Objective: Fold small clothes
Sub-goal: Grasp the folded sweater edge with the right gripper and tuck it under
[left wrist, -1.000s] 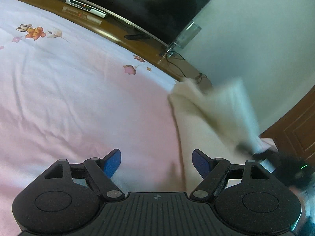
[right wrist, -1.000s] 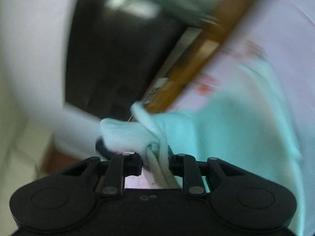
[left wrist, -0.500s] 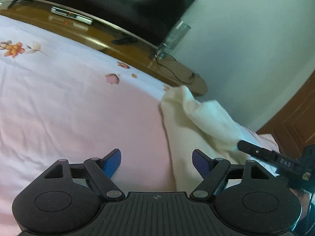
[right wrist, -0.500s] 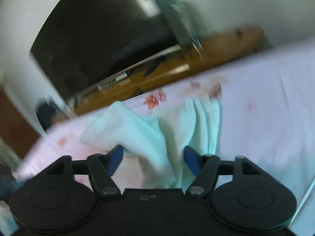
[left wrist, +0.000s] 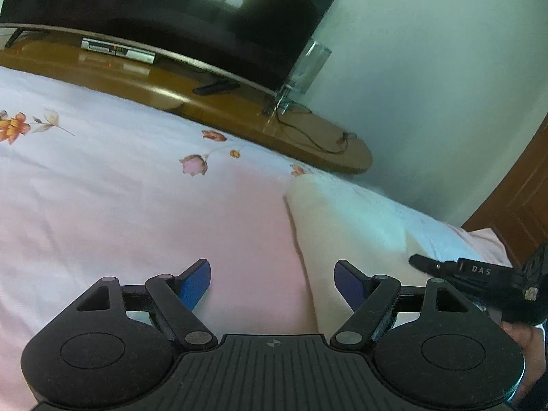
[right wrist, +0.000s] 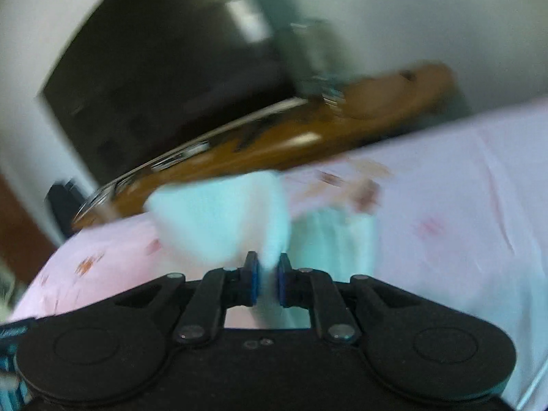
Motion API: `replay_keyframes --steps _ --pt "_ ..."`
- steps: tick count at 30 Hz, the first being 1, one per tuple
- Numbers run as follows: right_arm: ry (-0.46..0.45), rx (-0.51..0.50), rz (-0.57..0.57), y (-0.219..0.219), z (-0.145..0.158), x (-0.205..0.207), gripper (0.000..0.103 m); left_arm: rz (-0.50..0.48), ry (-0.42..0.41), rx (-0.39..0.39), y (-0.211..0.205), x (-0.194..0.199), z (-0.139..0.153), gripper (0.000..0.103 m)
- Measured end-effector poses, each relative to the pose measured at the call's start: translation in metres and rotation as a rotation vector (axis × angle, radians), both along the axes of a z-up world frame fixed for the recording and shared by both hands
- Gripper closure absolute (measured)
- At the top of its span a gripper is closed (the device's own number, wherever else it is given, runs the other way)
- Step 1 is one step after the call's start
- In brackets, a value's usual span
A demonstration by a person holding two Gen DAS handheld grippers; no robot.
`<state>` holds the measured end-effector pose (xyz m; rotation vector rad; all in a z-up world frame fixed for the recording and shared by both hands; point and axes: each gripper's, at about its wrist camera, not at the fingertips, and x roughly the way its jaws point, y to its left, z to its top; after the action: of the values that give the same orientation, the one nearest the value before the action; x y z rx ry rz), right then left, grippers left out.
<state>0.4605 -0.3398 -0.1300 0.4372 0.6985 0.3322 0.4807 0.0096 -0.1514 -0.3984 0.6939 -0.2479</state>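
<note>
A small cream-white garment [left wrist: 342, 229] lies on the pink floral bedsheet [left wrist: 120, 188], right of centre in the left wrist view. My left gripper [left wrist: 272, 284] is open and empty, hovering over the sheet at the garment's left edge. My right gripper [right wrist: 266, 279] is shut on a fold of the same garment [right wrist: 222, 219], which looks pale aqua in the blurred right wrist view; it also shows at the right edge of the left wrist view [left wrist: 479, 281].
A wooden TV bench [left wrist: 239, 109] runs along the far side of the bed with a dark TV [left wrist: 154, 7], a set-top box [left wrist: 118, 49] and cables. A brown door [left wrist: 524, 198] stands at the right.
The right gripper let go of the garment half a second ago, then shut on a fold of it again. The raised flap came down flat. The left gripper stayed open.
</note>
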Motion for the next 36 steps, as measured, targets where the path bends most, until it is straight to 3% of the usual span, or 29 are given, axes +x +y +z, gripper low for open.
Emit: replay_keyframes --steps 5,7,9,11,13,16,21,24,26,30,33,36 --pt "0.013 0.132 -0.011 -0.020 -0.003 -0.010 0.071 -0.030 0.011 0.000 -0.009 0.000 -0.005 0.025" --pt "0.022 0.114 0.003 -0.022 -0.004 -0.011 0.083 -0.050 0.025 -0.005 -0.016 0.000 -0.008 0.025" --pt "0.055 0.087 -0.001 -0.023 -0.012 -0.002 0.086 -0.057 0.024 -0.007 -0.020 -0.001 -0.008 0.025" --pt "0.042 0.130 -0.016 -0.031 -0.005 -0.010 0.074 -0.069 0.016 -0.005 -0.020 -0.005 -0.007 0.025" --pt "0.041 0.157 -0.021 -0.039 0.000 -0.021 0.055 -0.065 0.021 -0.003 -0.018 -0.009 -0.007 0.025" --pt "0.045 0.200 -0.008 -0.049 -0.002 -0.047 0.053 -0.052 0.032 -0.014 -0.014 -0.016 -0.009 0.025" --pt "0.079 0.226 0.039 -0.043 -0.014 -0.070 0.054 -0.049 0.039 -0.012 -0.016 -0.025 -0.014 0.025" --pt "0.090 0.226 0.047 -0.037 -0.015 -0.069 0.062 -0.052 0.040 -0.002 -0.017 -0.028 -0.014 0.025" --pt "0.077 0.210 0.039 -0.036 -0.012 -0.068 0.062 -0.053 0.042 0.000 -0.017 -0.028 -0.014 0.025" --pt "0.141 0.217 0.068 -0.026 -0.020 -0.055 0.063 -0.045 0.043 0.011 -0.020 -0.029 -0.014 0.025" --pt "0.096 0.079 0.083 -0.009 -0.010 -0.055 0.086 -0.045 0.050 0.024 -0.024 -0.028 -0.013 0.025" --pt "0.049 0.078 0.091 -0.012 0.004 -0.063 0.093 -0.061 0.060 0.026 -0.027 -0.027 -0.010 0.025"
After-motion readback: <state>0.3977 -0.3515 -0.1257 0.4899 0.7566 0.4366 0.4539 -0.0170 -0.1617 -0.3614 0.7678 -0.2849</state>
